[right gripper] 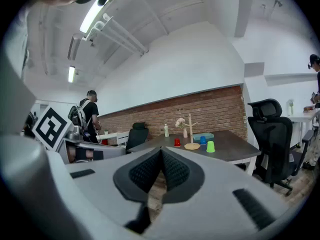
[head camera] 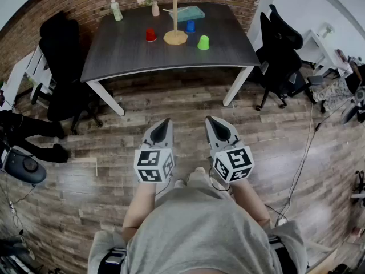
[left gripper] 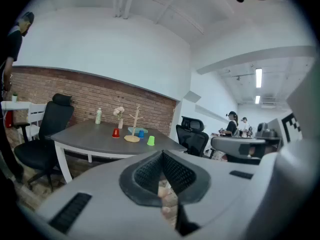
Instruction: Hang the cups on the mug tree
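Note:
A wooden mug tree stands on a dark table far ahead of me, with a red cup, a blue cup and a green cup upside down around its base. My left gripper and right gripper hang over the wood floor, well short of the table, both shut and empty. In the left gripper view the mug tree and the cups show small in the distance; the right gripper view shows the mug tree likewise.
Black office chairs stand at the table's left and right. On the table's far side are a bottle, a vase of flowers and a teal book. Cables run over the floor at the right. People stand further off.

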